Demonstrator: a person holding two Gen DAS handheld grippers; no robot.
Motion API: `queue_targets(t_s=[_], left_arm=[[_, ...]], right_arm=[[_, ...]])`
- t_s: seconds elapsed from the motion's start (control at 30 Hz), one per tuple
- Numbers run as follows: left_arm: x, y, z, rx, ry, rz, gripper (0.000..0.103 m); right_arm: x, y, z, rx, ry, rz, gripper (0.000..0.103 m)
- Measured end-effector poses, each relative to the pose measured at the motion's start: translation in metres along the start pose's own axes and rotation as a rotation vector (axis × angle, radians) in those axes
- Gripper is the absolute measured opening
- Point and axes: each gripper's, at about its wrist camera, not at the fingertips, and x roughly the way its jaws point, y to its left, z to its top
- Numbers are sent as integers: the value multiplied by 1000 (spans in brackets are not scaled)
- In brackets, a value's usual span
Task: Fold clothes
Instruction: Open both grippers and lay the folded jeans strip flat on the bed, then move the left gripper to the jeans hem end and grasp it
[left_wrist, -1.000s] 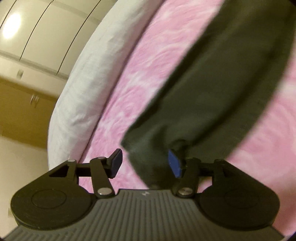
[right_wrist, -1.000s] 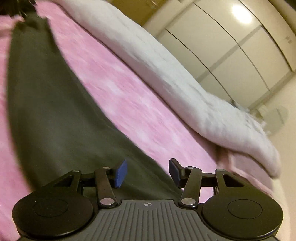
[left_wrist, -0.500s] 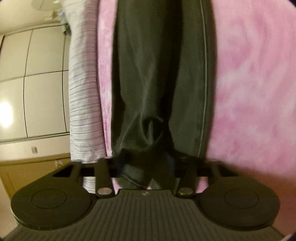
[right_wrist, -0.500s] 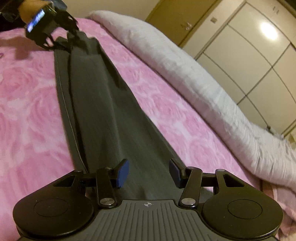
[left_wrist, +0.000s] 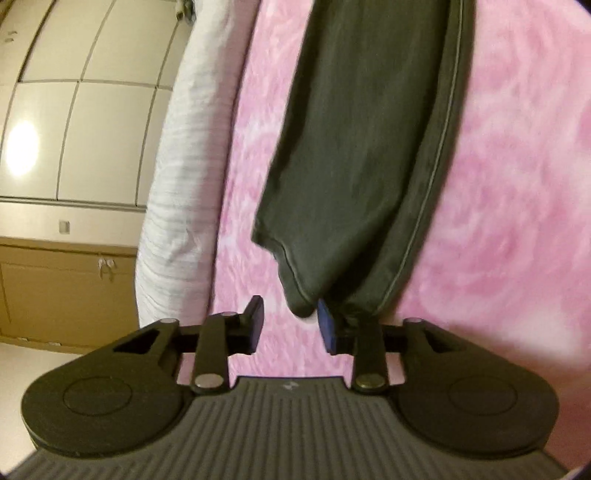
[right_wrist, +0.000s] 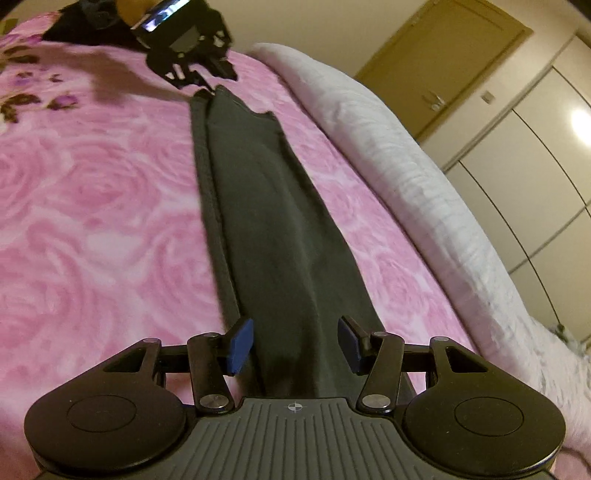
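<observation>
Quickly, left gripper (left_wrist: 290, 325): jaws opening, blue pads apart; the gap between them shows only pink blanket, nothing clamped.
Left pads: right-hand pad (left_wrist: 327, 328) sits touching or just beside the garment's near corner, cannot tell which; left-hand pad (left_wrist: 255, 319) is well clear of cloth.
Right gripper (right_wrist: 293, 345): jaws apart at a middling width, blue pads (right_wrist: 240, 345) standing on either side of the cloth strip, neither pressing on it; not gripping.
Dark garment (left_wrist: 354, 155): dark grey-green, folded into a long narrow strip, lying flat on the bed. From the left wrist its hemmed end droops to a rounded corner just ahead of the pads; a pale stitched seam runs along its right edge.
Garment, right wrist view (right_wrist: 273, 229): strip runs from under the right gripper straight away to the far end, where the left gripper (right_wrist: 201, 74) is, its fingertips at the tip of the cloth. A narrower under-layer peeks out along the left edge.
Pink blanket (right_wrist: 92, 206): rose pattern, covers the bed under and on both sides of the garment; darker purple flowers at the far left corner.
White quilt (right_wrist: 417, 177): rolled or bunched along the bed edge, beside the garment but apart from it, pink showing between.
Hand: something orange with a lit screen band sits above the far gripper; blurred, cannot tell more.
Wardrobe doors (left_wrist: 74, 122): pale panels with a light glare.
Wooden cabinet (left_wrist: 62, 291): brown, below the pale panels.
Door (right_wrist: 454, 62): brown, with a handle, behind the quilt.
</observation>
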Motion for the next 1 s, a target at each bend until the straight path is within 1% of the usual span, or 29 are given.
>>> queue_targets(t_s=[0.07,0.13,0.17,0.27,0.3,0.37,0.5,0.57,0.63,0.67,0.73,0.8,0.87,0.9,0.97,1.0], left_arm=[[-3,9,8,-23,-24,4,33],[-1,21,17,-73,-40,-7,36],[6,30,20,-128,-34,-31,40],[29,57,27,-304,-11,-111,42],[43,66,26,-380,13,-143,42],[70,82,22,-534,66,-210,42],[110,102,-1,-826,134,-352,40],[109,105,-11,-896,154,-388,40],[101,110,-23,-966,168,-415,39],[94,114,-31,-1003,170,-424,38],[78,116,-49,-1102,168,-472,38],[61,114,-62,-1157,167,-520,38],[53,109,-69,-1188,173,-573,38],[52,106,-71,-1202,180,-589,35],[54,97,-68,-1201,191,-617,34],[55,92,-66,-1194,201,-610,28]], right_arm=[[3,-9,1,21,1,0,52],[11,-28,-1,65,14,-2,52],[15,-38,-3,88,21,-3,52],[35,-73,-8,142,63,0,52],[43,-83,-10,154,79,2,52],[62,-102,-15,173,116,6,52],[95,-128,-28,207,164,1,52],[108,-140,-35,236,186,7,52],[113,-144,-39,246,196,3,52],[114,-144,-39,242,193,4,52],[112,-139,-36,219,179,5,52],[108,-131,-31,198,162,1,52],[104,-124,-26,196,148,10,52],[103,-120,-23,196,144,12,52],[99,-113,-17,198,144,19,52],[97,-109,-14,198,144,26,52]])
